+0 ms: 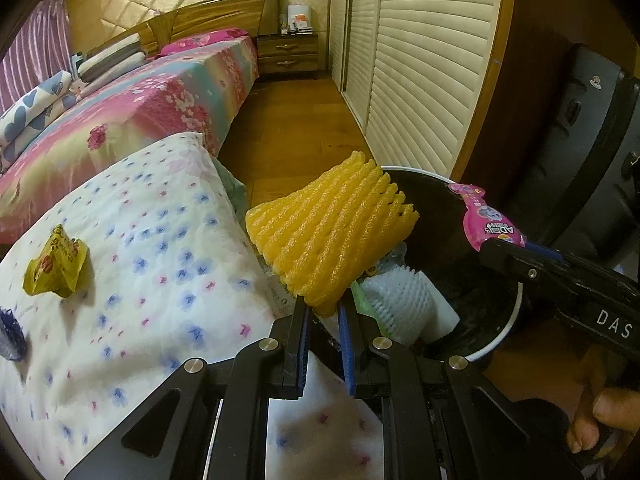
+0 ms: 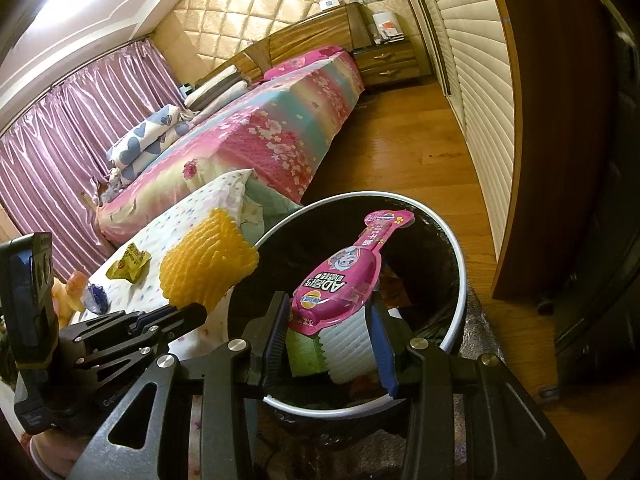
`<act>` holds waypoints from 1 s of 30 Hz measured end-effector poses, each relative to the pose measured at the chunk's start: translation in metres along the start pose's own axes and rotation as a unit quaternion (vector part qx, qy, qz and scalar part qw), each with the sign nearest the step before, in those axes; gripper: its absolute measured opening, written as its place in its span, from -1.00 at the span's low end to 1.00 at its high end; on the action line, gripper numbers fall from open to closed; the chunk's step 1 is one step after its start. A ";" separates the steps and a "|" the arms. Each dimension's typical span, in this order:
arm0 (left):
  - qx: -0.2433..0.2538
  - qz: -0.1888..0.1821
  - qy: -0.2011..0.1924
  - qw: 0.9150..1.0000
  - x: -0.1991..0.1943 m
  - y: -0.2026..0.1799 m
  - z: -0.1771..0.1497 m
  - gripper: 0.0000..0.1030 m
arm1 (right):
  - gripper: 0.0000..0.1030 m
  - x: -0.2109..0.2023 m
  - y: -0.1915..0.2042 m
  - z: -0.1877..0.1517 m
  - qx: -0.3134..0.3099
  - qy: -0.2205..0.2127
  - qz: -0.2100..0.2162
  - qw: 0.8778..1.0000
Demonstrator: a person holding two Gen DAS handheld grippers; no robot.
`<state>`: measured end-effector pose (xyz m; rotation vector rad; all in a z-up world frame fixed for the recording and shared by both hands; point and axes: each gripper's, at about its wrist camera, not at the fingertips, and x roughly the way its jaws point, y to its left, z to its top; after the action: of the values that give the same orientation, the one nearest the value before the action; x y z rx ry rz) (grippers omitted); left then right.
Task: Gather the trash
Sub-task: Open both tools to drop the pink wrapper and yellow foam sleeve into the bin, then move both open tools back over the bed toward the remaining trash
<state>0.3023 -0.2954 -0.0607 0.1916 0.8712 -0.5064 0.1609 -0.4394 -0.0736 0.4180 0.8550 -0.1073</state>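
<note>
Holding trash in both grippers at the bin; neither piece released yet.

Far left, on the floral quilt (image 1: 132, 248): a crumpled yellow wrapper (image 1: 56, 266) and a dark blue wrapper (image 1: 12, 336) lie uncollected, well apart from both tools.

Left gripper (image 1: 322, 320): jaws narrow, clamped on the lower corner of a yellow foam fruit net (image 1: 332, 236). The net's long axis runs up and to the right from the jaws; its far end overhangs the near rim of the trash bin (image 2: 460, 280), while the gripped end sits over the quilt edge. Judgement: it needs a short carry rightward before letting go, else it may drop on the rim or the bedding.

Right gripper (image 2: 328, 328): pinching the bottom edge of a pink snack packet (image 2: 344, 276). The packet stands forward along the fingers, directly above the bin's black liner. This hand is the nearer to release.

In the bin: a white foam net (image 2: 348, 348) and something green.

Room: bedroom, wooden floor (image 2: 400, 152), floral bed (image 2: 260, 128), louvred wardrobe doors (image 2: 480, 92) at right.
</note>
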 end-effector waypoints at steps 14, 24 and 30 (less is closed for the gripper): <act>0.012 -0.004 0.005 1.000 0.009 -0.008 0.009 -0.63 | -0.17 0.005 -0.010 0.005 0.013 0.007 -0.002 1.000; -0.017 0.006 -0.007 1.000 -0.010 0.010 -0.014 0.10 | 0.21 -0.004 -0.010 0.003 0.021 -0.005 -0.006 1.000; -0.060 0.017 -0.015 0.998 -0.034 0.036 -0.041 0.15 | 0.64 -0.009 0.008 -0.003 0.016 -0.012 0.011 1.000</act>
<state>0.2743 -0.2373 -0.0625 0.0886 0.8654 -0.4220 0.1551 -0.4318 -0.0658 0.4550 0.8261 -0.1052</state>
